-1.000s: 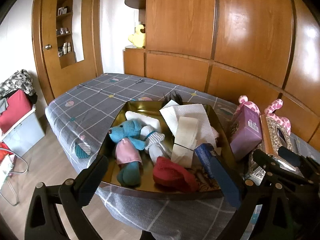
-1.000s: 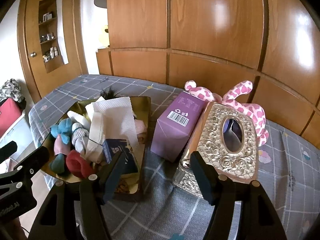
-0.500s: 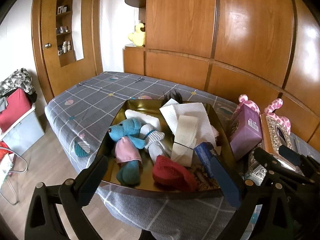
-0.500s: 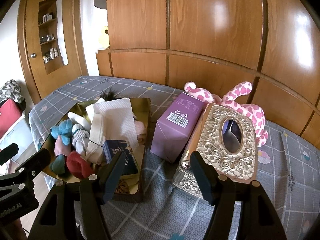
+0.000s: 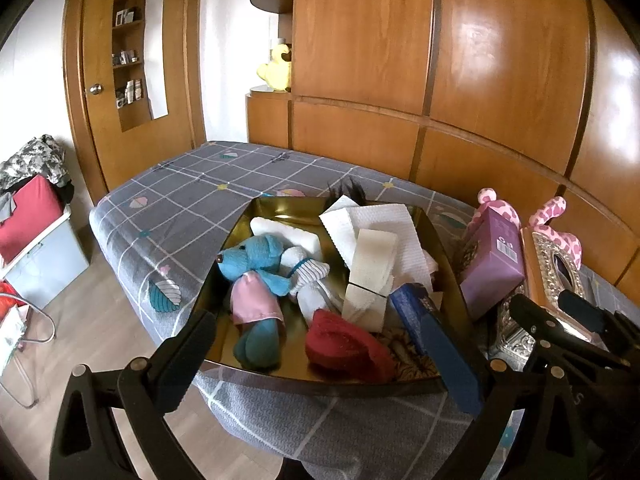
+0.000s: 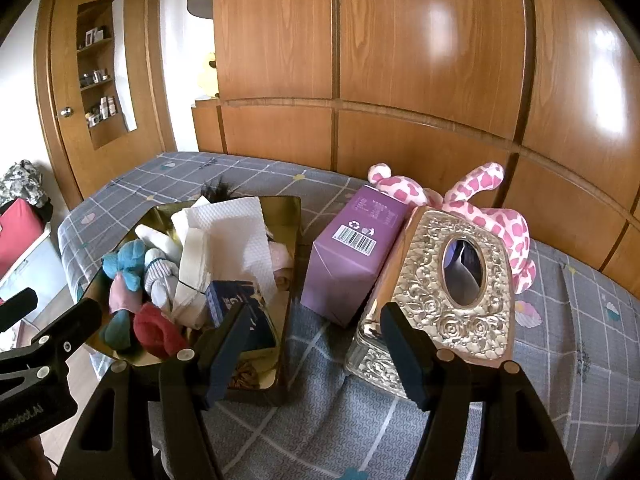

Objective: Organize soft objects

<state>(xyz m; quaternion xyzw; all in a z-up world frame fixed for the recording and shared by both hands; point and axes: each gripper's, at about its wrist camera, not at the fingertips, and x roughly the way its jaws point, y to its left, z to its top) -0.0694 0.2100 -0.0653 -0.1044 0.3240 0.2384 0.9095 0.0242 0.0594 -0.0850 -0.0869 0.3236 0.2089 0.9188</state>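
Both grippers, left gripper [image 5: 324, 356] and right gripper [image 6: 314, 350], hang released over the bed [image 6: 320, 420], unmoved since a second ago. We see the gold tray [image 5: 276, 210] holding a blue plush [image 5: 256, 264], red sock [image 5: 344, 346] and paper towels [image 5: 380, 224]. Only the right view shows the whole silver tissue box [image 6: 452, 292] and pink giraffe plush [image 6: 500, 220].

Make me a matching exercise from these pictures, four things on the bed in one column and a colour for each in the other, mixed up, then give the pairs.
Things:
1. teddy bear
2. cardboard box
3. tissue box cover
4. giraffe plush

Colours:
A. pink and white patches
B. embossed silver
C. blue
D. purple

Pairs: 1-C, 2-D, 3-B, 4-A. The teddy bear lies in the gold tray; the other three sit on the bed beside it.
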